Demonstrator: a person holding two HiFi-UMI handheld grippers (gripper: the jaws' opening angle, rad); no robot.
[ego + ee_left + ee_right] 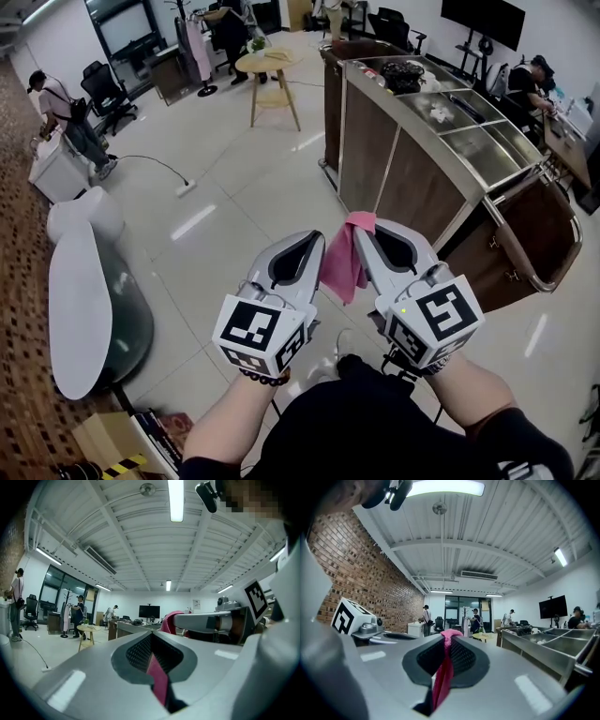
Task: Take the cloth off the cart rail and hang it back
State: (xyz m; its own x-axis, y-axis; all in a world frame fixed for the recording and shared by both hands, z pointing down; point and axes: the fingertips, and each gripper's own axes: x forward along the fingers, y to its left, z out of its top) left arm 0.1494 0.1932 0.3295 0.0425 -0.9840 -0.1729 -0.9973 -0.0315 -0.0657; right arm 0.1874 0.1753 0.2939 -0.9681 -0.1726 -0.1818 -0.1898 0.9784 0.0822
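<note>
We have the pink cloth [342, 267] clamped in left tool [309, 246] and right tool [367, 239], sagging crumpled between them, apart from the cart [412, 178]

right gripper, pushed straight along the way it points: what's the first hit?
Looks free nearby. The right gripper, shut on the pink cloth, aims left of the steel-topped wooden cart; the far round wooden table lies nearest that line, depth unclear.

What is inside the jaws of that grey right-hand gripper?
A pink cloth, pinched in the right gripper; the closed jaws hide its clamped edge.
</note>
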